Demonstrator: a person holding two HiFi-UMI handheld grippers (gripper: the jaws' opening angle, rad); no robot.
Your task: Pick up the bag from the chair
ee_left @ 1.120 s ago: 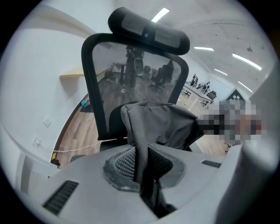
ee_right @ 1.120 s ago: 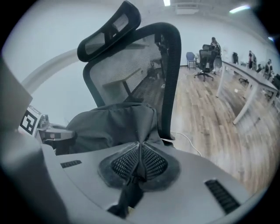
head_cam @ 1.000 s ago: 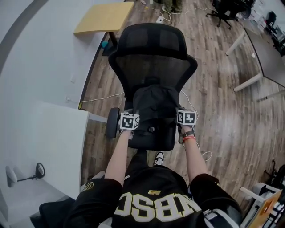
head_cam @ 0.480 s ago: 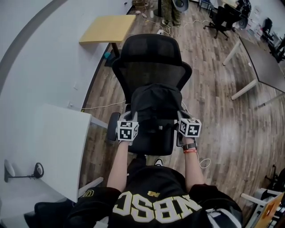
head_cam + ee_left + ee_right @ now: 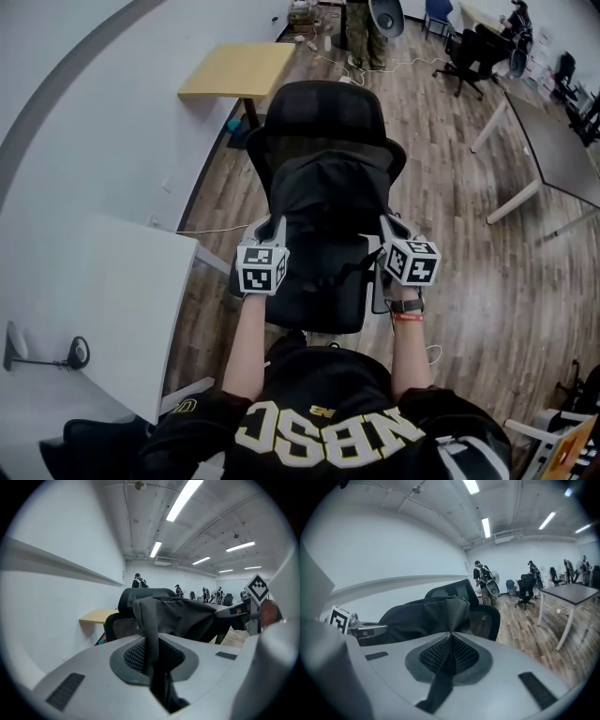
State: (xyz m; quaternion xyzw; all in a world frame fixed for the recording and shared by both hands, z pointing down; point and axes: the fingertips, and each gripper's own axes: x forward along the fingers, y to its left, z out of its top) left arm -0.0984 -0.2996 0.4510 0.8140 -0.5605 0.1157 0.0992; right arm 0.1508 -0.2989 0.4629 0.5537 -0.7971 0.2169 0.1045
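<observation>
The black office chair (image 5: 319,103) faced the person, its seat (image 5: 319,305) near and its mesh back far. The black bag (image 5: 328,192) hung in front of that back, apparently raised clear of the seat and slung between the two grippers. The left gripper (image 5: 273,228) was clenched on a fold at the bag's left edge, with the fabric running up from between its closed jaws. The right gripper (image 5: 385,225) was likewise clamped on a dark band of fabric at the bag's right edge.

To lift well from here, both grippers would best rise together and level, so the bag neither swings nor tips to one side, then draw nearer, away from the chair back. Each hold seemed to be on thin cloth only, so a jerk might let it slip. What looked like a loose strap (image 5: 345,272) dangled below the bag and could snag on the seat.
</observation>
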